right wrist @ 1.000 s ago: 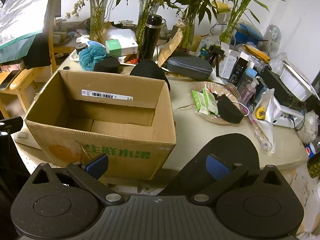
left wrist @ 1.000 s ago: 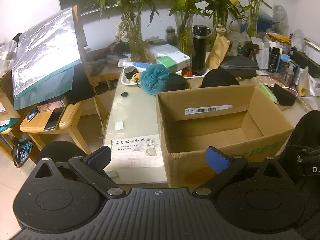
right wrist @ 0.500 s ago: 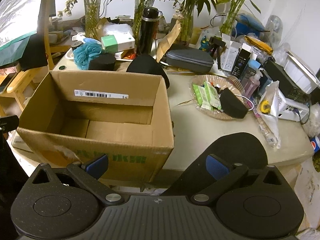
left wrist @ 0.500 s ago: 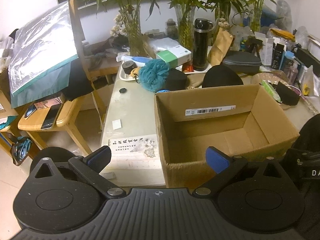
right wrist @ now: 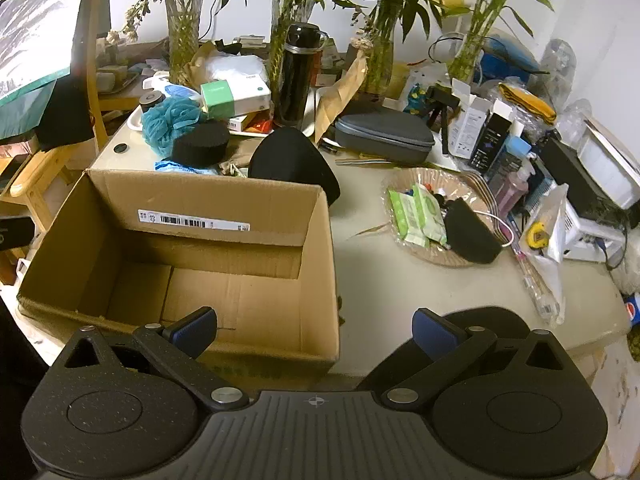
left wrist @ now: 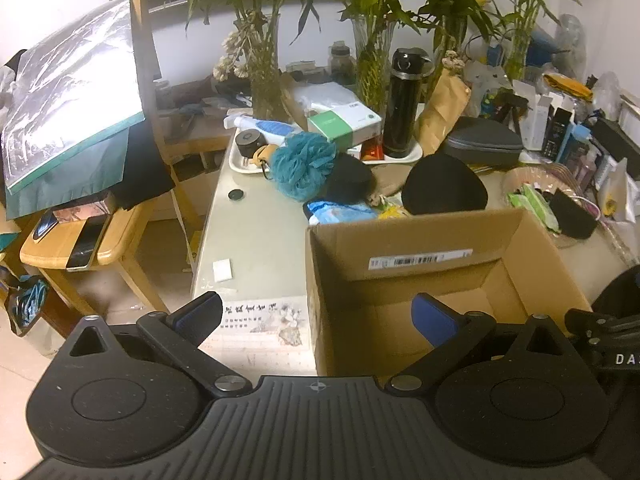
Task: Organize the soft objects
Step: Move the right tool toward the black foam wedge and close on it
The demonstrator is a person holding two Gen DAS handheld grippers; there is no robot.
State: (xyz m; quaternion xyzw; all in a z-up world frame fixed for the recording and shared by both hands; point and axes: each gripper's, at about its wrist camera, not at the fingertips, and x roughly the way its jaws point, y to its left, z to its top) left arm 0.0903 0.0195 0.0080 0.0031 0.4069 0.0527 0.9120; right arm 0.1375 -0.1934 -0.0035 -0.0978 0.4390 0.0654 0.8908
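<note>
The teal mesh bath sponge [right wrist: 170,123] lies on the cluttered table [right wrist: 400,280] touching a round black sponge [right wrist: 201,144], just behind the open cardboard box [right wrist: 316,264], over whose near edge the left gripper [left wrist: 316,316] and right gripper [right wrist: 314,330] hover spread wide, holding nothing.

soft things behind an open cardboard box [right wrist: 312,256] on the desk [right wrist: 392,280]

the box stands upright and bare inside at the desk's near left edge. behind its far wall lie a teal mesh sponge [right wrist: 168,124], a black round sponge [right wrist: 200,145] touching it, a blue cloth [left wrist: 340,210] and a black domed cushion [right wrist: 292,164]; a black wedge sponge [right wrist: 470,234] rests in the basket [right wrist: 436,258] to the right.
</note>
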